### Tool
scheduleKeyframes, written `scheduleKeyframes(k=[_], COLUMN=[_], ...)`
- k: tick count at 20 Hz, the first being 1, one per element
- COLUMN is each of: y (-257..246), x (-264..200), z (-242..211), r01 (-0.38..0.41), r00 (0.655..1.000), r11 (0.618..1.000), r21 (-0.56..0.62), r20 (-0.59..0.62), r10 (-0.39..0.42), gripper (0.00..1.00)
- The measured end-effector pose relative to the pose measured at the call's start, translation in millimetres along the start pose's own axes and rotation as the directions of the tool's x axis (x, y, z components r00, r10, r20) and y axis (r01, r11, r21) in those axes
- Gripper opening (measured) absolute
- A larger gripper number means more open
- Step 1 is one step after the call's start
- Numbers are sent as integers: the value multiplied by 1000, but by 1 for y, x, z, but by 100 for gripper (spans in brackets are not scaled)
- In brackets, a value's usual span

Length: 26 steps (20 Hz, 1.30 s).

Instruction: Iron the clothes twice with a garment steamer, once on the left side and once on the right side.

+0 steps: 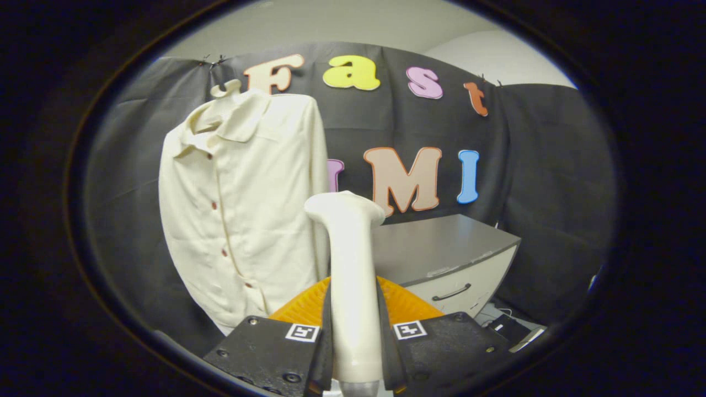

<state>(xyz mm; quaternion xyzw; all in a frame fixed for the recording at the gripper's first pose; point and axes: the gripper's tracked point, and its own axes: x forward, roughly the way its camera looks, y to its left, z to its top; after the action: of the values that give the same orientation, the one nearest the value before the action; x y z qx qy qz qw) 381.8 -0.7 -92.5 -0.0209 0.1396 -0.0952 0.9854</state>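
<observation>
Black cloth drapes the booth's back wall, a pale ceiling curving above it, and low at the back stands a grey-topped cabinet [441,248] with a white drawer front and a slim dark handle. Hanging against the cloth is the cream shirt [242,209], matte woven fabric, soft collar folded over, a row of small reddish buttons running down its placket, its hem falling near the fingers' left side. Right up front, the gripper [356,342] has its two black fingers clamped on the garment steamer [350,264], a smooth off-white handle rising upright between them and flaring to a rounded head that overlaps the shirt's right edge. A ribbed orange surface [408,306] shows just behind the fingers. Open room lies to the steamer's right, between it and the cabinet; the shirt's left sleeve edge hangs free against the cloth.
</observation>
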Motion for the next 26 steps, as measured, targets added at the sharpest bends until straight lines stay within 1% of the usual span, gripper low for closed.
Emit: scheduleKeyframes(k=[3, 4, 6, 8, 10, 11, 15, 18, 20, 22, 24, 26], y=[61, 80, 117, 152, 178, 188, 238, 273, 285, 288, 292, 293], x=[-34, -40, -50, -58, -57, -57, -42, -21, -2, 22, 40, 53], z=[4, 7, 7, 6, 11, 17, 28, 31, 21, -2, -38, -57], r01=[-3, -8, -24, -45, -61, -62, -117, -159, -156, -158, -166, -173], r00=[999, 999, 998, 998, 997, 996, 990, 983, 985, 987, 985, 981], r11=[1000, 1000, 1000, 999, 998, 998, 993, 987, 988, 987, 986, 985], r21=[31, 22, 5, 20, 18, 12, 29, 5, -13, 2, 21, 21], r20=[36, 44, 56, 48, 50, 70, 85, 96, 78, 19, -52, -84], r10=[2, 7, 23, 44, 60, 61, 114, 158, 156, 158, 167, 174], gripper=[35, 35, 35, 35, 34, 34, 33, 33, 32, 32, 32, 31])
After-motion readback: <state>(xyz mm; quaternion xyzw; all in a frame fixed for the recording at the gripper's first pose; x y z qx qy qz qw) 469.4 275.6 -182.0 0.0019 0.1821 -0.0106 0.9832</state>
